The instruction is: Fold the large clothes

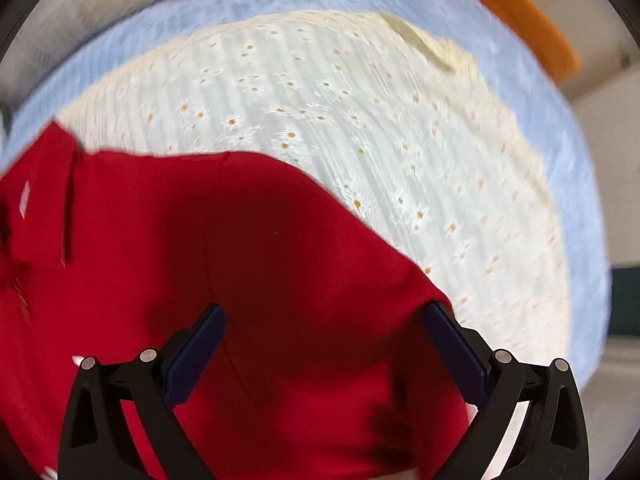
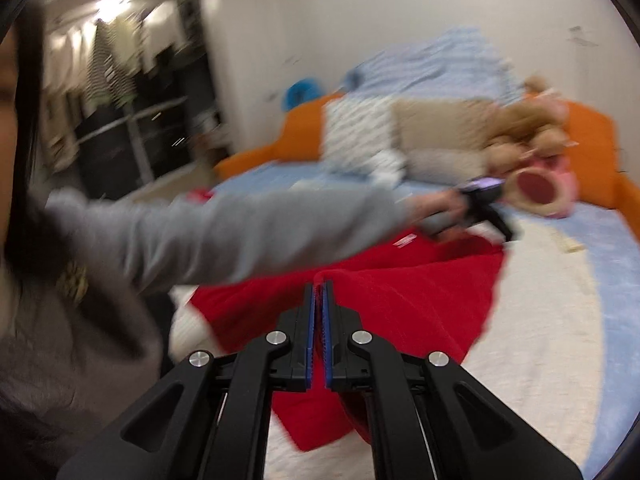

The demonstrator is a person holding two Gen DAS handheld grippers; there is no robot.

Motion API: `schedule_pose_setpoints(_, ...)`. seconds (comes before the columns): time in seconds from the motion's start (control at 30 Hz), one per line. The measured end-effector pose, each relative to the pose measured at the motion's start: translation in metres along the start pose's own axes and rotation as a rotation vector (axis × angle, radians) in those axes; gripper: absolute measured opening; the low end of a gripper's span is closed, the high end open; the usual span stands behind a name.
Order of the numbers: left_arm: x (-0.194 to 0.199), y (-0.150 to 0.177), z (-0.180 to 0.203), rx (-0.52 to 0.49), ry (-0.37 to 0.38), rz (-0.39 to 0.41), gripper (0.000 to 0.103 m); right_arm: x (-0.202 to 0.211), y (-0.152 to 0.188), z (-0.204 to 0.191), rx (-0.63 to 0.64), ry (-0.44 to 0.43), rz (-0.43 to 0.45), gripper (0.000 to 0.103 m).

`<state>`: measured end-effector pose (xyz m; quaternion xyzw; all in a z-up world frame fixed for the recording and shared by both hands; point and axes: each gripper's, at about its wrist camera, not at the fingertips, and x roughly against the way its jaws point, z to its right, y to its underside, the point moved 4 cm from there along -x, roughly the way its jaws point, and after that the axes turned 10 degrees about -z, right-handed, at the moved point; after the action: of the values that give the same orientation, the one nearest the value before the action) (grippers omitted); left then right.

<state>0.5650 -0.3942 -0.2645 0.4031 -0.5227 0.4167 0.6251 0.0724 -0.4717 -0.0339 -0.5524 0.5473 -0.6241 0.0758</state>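
**A:** Where's the red garment [image 2: 400,292] seen?

**B:** Closest in, its edge is pinched between the closed jaws of the right gripper [image 2: 319,292]. Past that, it's spread over the cream daisy-print blanket [image 1: 360,120], which is laid on the blue sheet [image 1: 560,128].

**A:** And the left gripper [image 1: 322,320]?

**B:** Its jaws are spread wide over the red cloth, nothing clamped. Further back, a plush toy [image 2: 532,184] is seen against the orange bed frame [image 2: 592,148].

Open white daisy-print cover [image 1: 340,92] beyond the red garment [image 1: 240,260]; plush toys [image 2: 532,168] and pillows [image 2: 360,136] crowding the headboard end.
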Motion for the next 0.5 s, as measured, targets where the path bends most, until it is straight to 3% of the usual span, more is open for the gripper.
schedule_pose_setpoints(0.07, -0.002, 0.001, 0.010, -0.045, -0.118, -0.002, 0.101, -0.024, 0.006, -0.013, 0.014, -0.050, -0.053, 0.004)
schedule_pose_setpoints(0.23, 0.013, 0.009, 0.029, -0.082, -0.073, 0.032, 0.101, -0.047, 0.017, -0.021, -0.015, -0.112, -0.073, 0.004)
schedule_pose_setpoints(0.3, 0.006, 0.009, 0.040, -0.115, -0.143, 0.028, 0.101, -0.051, 0.017, -0.019, -0.020, -0.119, -0.073, 0.004)
schedule_pose_setpoints(0.5, 0.008, 0.009, 0.034, -0.074, -0.018, 0.041, 0.101, -0.052, 0.008, -0.014, -0.020, -0.120, -0.077, 0.004)
